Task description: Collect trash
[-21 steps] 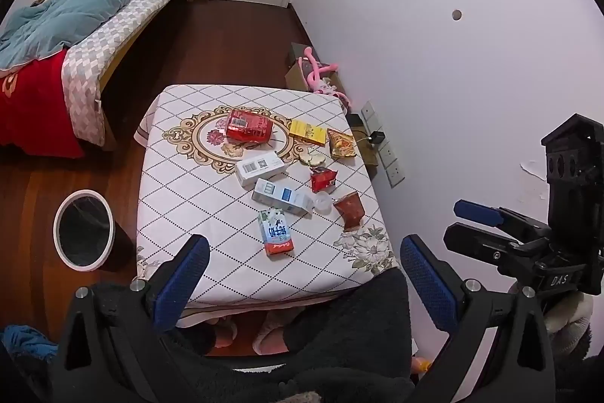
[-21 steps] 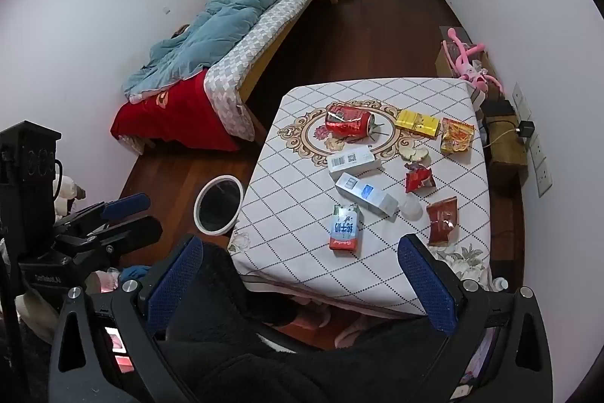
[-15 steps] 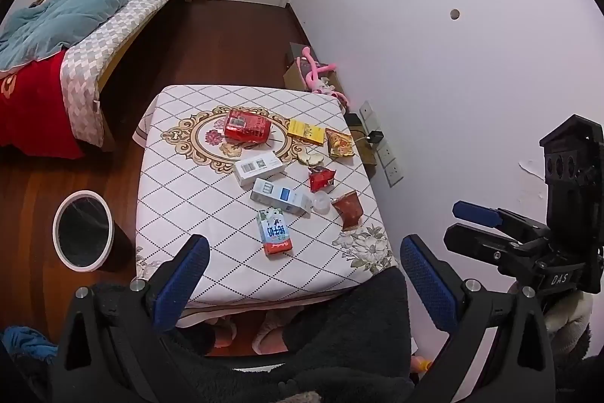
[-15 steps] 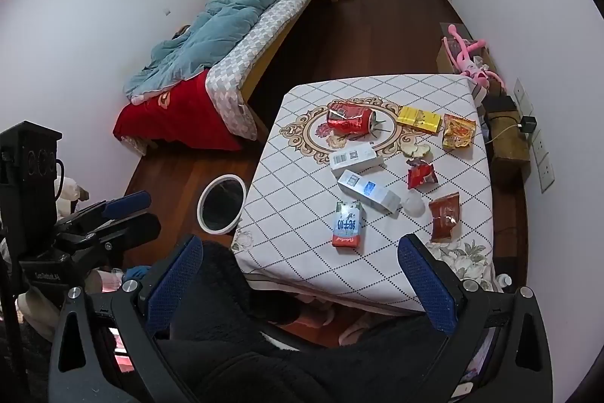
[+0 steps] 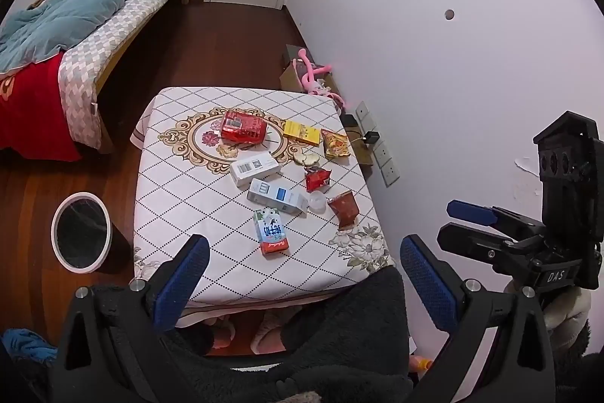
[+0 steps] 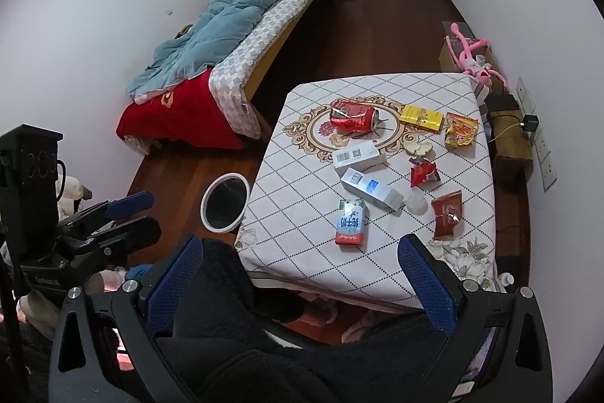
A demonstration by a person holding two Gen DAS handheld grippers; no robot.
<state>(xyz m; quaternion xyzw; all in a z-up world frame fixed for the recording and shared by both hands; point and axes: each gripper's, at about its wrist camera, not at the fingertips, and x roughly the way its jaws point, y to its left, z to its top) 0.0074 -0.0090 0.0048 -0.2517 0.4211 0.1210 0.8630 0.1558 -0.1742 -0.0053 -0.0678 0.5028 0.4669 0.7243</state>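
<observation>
Trash lies on the patterned table [image 5: 181, 199] [image 6: 302, 214]: a crushed red can [image 5: 243, 127] [image 6: 353, 118], a white box [image 5: 255, 167] [image 6: 359, 155], a blue-white carton [image 5: 277, 196] [image 6: 372, 189], a small milk carton [image 5: 271, 231] [image 6: 351, 222], a yellow packet [image 5: 301, 133] [image 6: 421, 118] and several snack wrappers [image 5: 343, 208] [image 6: 447, 212]. My left gripper [image 5: 302, 274] is open and empty, high above the table's near edge. My right gripper [image 6: 300, 280] is open and empty, also high above the near edge.
A white-rimmed bin with a black liner [image 5: 81, 233] [image 6: 225, 201] stands on the wood floor left of the table. A bed [image 5: 83, 25] [image 6: 234, 44] is beyond it. A wall with sockets [image 5: 381, 153] is close on the right, with boxes and a pink toy [image 5: 311, 70].
Both views have shifted very slightly; the table sits a touch nearer in the frames. Both grippers stay open and nothing on the table has moved.
</observation>
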